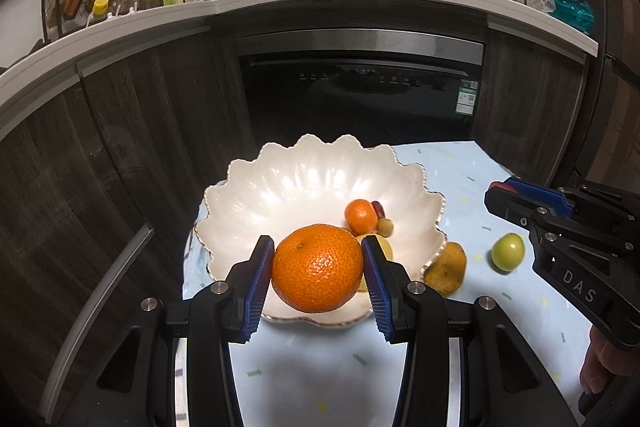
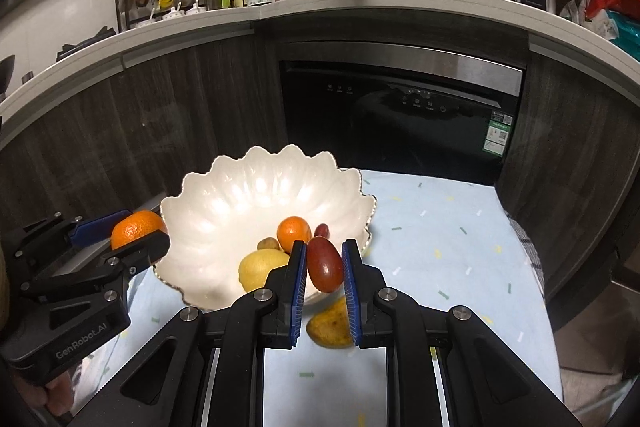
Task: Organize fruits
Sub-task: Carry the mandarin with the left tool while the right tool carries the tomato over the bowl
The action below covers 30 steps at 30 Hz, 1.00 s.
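Where lettering reads, right gripper (image 1: 508, 193) body shows "DAS" in the left view; left gripper (image 2: 120, 231) shows "GenRobot.AI" in the right view. Left fingers (image 1: 260, 275), partly open, clamp large orange (image 1: 317, 273) above scalloped bowl (image 1: 256, 195). Right fingers (image 2: 298, 291), near closed, pinch red oblong fruit (image 2: 325, 263) beside bowl rim. Green fruit (image 1: 508, 251) on tabletop (image 1: 460, 327): left view only. Brown-yellow fruit (image 2: 330, 327) lies below right fingers.
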Tool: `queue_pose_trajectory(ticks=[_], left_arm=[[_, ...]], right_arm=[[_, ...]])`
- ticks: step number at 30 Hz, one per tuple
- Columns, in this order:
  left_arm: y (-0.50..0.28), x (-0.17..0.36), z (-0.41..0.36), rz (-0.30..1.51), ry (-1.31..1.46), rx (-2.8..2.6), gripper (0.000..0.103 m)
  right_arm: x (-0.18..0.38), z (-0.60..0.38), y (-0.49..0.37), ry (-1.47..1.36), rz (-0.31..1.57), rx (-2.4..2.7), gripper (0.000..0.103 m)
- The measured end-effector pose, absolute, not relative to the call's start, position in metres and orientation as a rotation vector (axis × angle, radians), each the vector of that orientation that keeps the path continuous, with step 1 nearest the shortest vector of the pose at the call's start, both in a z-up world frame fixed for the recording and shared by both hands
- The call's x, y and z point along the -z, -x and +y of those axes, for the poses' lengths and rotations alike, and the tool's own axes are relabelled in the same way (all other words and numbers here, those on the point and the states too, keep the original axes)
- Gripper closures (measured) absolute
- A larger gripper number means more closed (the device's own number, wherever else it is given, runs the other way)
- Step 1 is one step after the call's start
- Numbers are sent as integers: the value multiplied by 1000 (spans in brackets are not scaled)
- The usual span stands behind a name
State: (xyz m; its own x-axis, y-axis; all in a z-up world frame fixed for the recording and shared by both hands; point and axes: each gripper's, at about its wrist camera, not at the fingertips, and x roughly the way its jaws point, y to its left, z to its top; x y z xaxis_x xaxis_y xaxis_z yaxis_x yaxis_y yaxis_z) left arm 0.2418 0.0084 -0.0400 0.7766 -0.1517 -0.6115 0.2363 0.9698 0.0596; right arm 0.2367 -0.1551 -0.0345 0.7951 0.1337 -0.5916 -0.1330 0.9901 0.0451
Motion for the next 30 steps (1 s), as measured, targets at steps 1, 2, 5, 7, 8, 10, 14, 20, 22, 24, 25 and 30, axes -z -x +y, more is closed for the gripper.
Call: queue_pose_trajectory(ticks=[1, 2, 5, 7, 8, 10, 14, 20, 22, 24, 25, 30], left_arm=[[-245, 40, 10, 650, -136, 206, 59], [-248, 41, 11, 650, -136, 203, 59], [-258, 42, 14, 652, -133, 193, 59], [-264, 44, 16, 655, -129, 188, 59], [-266, 46, 17, 658, -128, 184, 59], [-271, 48, 18, 663, -126, 181, 59], [-280, 55, 20, 676, -124, 174, 59], [-291, 63, 26, 688, -112, 158, 59], [-296, 67, 27, 696, -112, 152, 59], [-299, 70, 29, 703, -110, 148, 59], [-301, 71, 30, 705, -109, 146, 59], [-306, 74, 32, 705, -99, 137, 58]], right_arm=[[35, -154, -240, 0, 638, -143, 84], [36, -153, -243, -1, 639, -144, 84], [39, -152, -253, -5, 645, -141, 84], [41, -152, -259, -10, 651, -141, 84], [42, -152, -261, -10, 652, -140, 84], [43, -151, -266, -7, 653, -139, 84], [46, -150, -275, -7, 660, -139, 84], [53, -148, -287, -2, 675, -140, 84], [57, -146, -292, -1, 686, -140, 84], [61, -146, -296, -5, 701, -139, 84], [63, -146, -299, -6, 708, -138, 84], [72, -145, -305, -3, 729, -134, 84]])
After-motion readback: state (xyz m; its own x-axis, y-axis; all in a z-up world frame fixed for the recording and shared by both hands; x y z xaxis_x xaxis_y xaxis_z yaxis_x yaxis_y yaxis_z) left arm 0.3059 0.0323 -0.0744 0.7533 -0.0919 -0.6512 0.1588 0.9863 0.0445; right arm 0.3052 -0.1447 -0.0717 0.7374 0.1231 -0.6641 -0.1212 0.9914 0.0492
